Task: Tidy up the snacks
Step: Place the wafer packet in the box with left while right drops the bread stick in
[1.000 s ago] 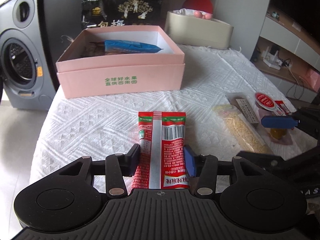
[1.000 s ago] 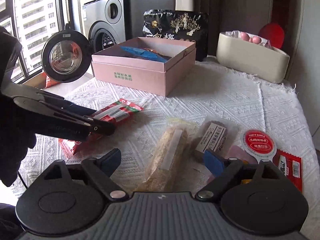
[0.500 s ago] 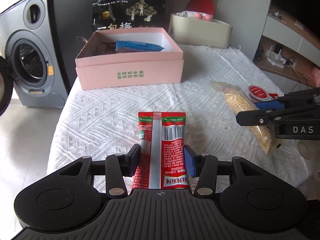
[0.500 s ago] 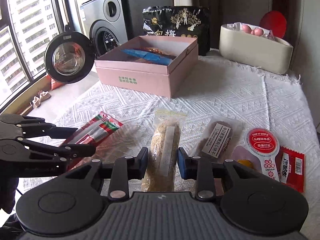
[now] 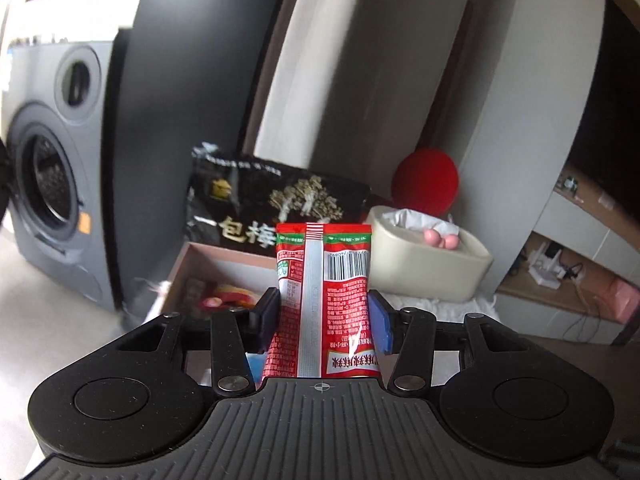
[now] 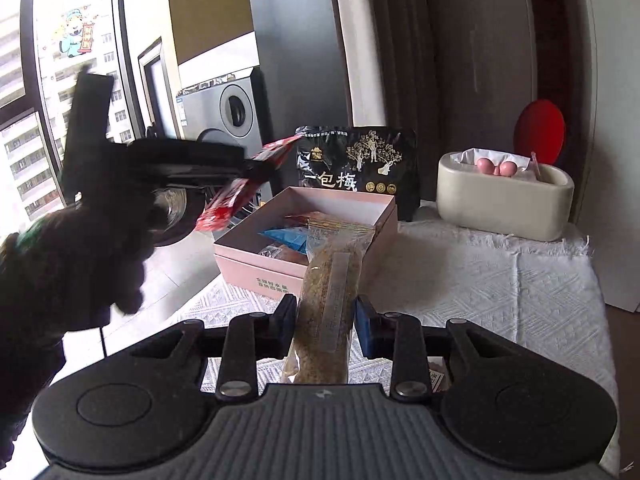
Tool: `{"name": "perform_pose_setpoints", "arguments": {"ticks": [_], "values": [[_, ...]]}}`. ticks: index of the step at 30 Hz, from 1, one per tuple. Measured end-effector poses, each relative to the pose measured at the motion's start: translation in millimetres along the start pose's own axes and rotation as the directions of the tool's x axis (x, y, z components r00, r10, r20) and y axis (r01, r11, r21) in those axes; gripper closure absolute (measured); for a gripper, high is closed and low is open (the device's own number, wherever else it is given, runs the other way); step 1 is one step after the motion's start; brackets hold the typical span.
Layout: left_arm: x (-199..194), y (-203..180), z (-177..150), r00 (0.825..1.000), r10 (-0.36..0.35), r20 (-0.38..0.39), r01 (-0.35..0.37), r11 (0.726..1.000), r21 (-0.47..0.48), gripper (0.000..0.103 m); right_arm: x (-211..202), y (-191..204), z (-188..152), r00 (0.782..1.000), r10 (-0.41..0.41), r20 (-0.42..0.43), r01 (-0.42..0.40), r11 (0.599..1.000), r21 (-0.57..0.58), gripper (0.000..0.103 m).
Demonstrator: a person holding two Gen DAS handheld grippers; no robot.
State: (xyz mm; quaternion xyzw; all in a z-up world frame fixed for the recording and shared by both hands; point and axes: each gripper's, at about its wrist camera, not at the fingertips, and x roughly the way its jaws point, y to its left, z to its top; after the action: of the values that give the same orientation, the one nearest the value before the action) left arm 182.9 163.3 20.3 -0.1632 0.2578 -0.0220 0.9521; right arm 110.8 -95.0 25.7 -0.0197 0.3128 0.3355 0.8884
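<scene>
Red and glossy, the flat foil snack packet [image 5: 324, 300] stands upright in the left wrist view, pinched at its lower sides between the blue pads of the left gripper [image 5: 323, 316]. Its long axis runs straight ahead along the fingers. The open pink cardboard box [image 5: 224, 272] lies just below and ahead, slightly left, so this hand looks nearer to a drop.

In the right wrist view, the right gripper [image 6: 325, 320] is clamped on a clear plastic bag of brown crumbly snack [image 6: 330, 300], also lengthwise along the fingers and raised off the white textured tablecloth [image 6: 500, 292]. The box sits straight ahead beyond the bag's tip. The left gripper, held level in a dark-gloved hand [image 6: 80, 256], hangs high at the box's left edge.
</scene>
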Motion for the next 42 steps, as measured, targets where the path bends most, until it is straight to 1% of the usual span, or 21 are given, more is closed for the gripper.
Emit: {"name": "perform_pose_setpoints", "arguments": {"ticks": [1, 2, 3, 4, 5, 6, 7, 8, 10, 12, 13, 16, 19, 22, 25, 29, 30, 33, 36, 39, 42], "values": [[25, 8, -4, 0.998, -0.041, -0.054, 0.039, 0.999, -0.031, 0.050, 4, -3, -2, 1.000, -0.005, -0.012, 0.005, 1.000, 0.005, 0.073], [44, 6, -2, 0.993, -0.058, -0.105, 0.053, 0.998, -0.045, 0.050, 9, -5, -4, 1.000, -0.012, -0.027, 0.012, 1.000, 0.010, 0.073], [65, 6, -4, 0.986, -0.044, -0.163, 0.037, 0.998, -0.043, 0.049, 12, -8, -5, 0.999, -0.019, -0.039, 0.020, 1.000, 0.016, 0.073], [79, 6, -8, 0.979, -0.008, -0.203, 0.004, 1.000, -0.019, 0.049, 14, -11, -7, 0.998, -0.027, -0.049, 0.028, 0.999, 0.020, 0.073], [90, 5, -12, 0.975, 0.031, -0.222, -0.027, 0.999, 0.019, 0.049, 16, -14, -9, 0.998, -0.033, -0.055, 0.034, 0.999, 0.022, 0.073], [93, 4, -15, 0.978, 0.042, -0.203, -0.032, 0.998, 0.052, 0.049, 18, -17, -10, 0.997, -0.041, -0.058, 0.042, 0.999, 0.024, 0.073], [92, 4, -17, 0.985, 0.049, -0.164, -0.035, 0.996, 0.084, 0.046, 20, -20, -11, 0.997, -0.051, -0.061, 0.052, 0.998, 0.026, 0.073], [89, 4, -16, 0.989, 0.050, -0.141, -0.037, 0.995, 0.090, 0.047, 22, -23, -11, 0.996, -0.061, -0.066, 0.063, 0.998, 0.031, 0.073], [76, 13, -10, 0.995, 0.006, -0.101, -0.003, 0.999, 0.033, 0.049, 28, -28, -11, 0.995, -0.069, -0.078, 0.073, 0.996, 0.048, 0.073], [57, 24, -2, 0.998, -0.054, -0.036, 0.053, 0.998, -0.037, 0.050, 34, -29, -11, 0.994, -0.068, -0.087, 0.073, 0.995, 0.061, 0.073], [48, 29, 1, 0.998, -0.068, -0.005, 0.068, 0.996, -0.060, 0.050, 36, -29, -10, 0.994, -0.065, -0.088, 0.071, 0.995, 0.064, 0.073], [18, 42, 7, 0.993, -0.086, 0.086, 0.094, 0.992, -0.089, 0.049, 43, -24, -5, 0.994, -0.067, -0.083, 0.072, 0.996, 0.059, 0.073], [-9, 58, 0, 0.991, -0.047, 0.124, 0.062, 0.991, -0.116, 0.049, 50, -19, 7, 0.995, -0.067, -0.076, 0.072, 0.995, 0.063, 0.072], [-37, 74, -26, 0.995, 0.018, 0.093, -0.004, 0.989, -0.148, 0.050, 60, -14, 24, 0.996, -0.042, -0.074, 0.048, 0.996, 0.077, 0.072], [-63, 81, -56, 0.998, 0.029, 0.059, -0.019, 0.986, -0.165, 0.050, 84, -5, 50, 0.996, -0.006, -0.090, 0.015, 0.995, 0.094, 0.072], [-86, 79, -89, 0.998, 0.046, 0.033, -0.041, 0.992, -0.123, 0.050, 135, 12, 92, 0.992, 0.040, -0.116, -0.019, 0.983, 0.180, 0.072], [-88, 80, -96, 0.999, 0.052, 0.015, -0.049, 0.992, -0.119, 0.050, 148, 16, 101, 0.993, 0.051, -0.110, -0.029, 0.979, 0.201, 0.071], [-92, 89, -113, 0.998, 0.048, -0.036, -0.053, 0.988, -0.142, 0.050, 176, 29, 118, 0.993, 0.055, -0.106, -0.033, 0.978, 0.204, 0.056], [-93, 96, -122, 0.996, 0.060, -0.063, -0.069, 0.984, -0.163, 0.050, 174, 35, 117, 0.994, 0.032, -0.104, -0.016, 0.988, 0.154, 0.056], [-91, 98, -127, 0.995, 0.054, -0.081, -0.068, 0.983, -0.173, 0.050, 149, 20, 104, 0.995, 0.007, -0.104, 0.007, 0.990, 0.139, 0.055], [-86, 89, -130, 0.995, 0.027, -0.095, -0.041, 0.987, -0.156, 0.050, 111, -8, 78, 0.993, -0.066, -0.097, 0.077, 0.991, 0.106, 0.044]]}}
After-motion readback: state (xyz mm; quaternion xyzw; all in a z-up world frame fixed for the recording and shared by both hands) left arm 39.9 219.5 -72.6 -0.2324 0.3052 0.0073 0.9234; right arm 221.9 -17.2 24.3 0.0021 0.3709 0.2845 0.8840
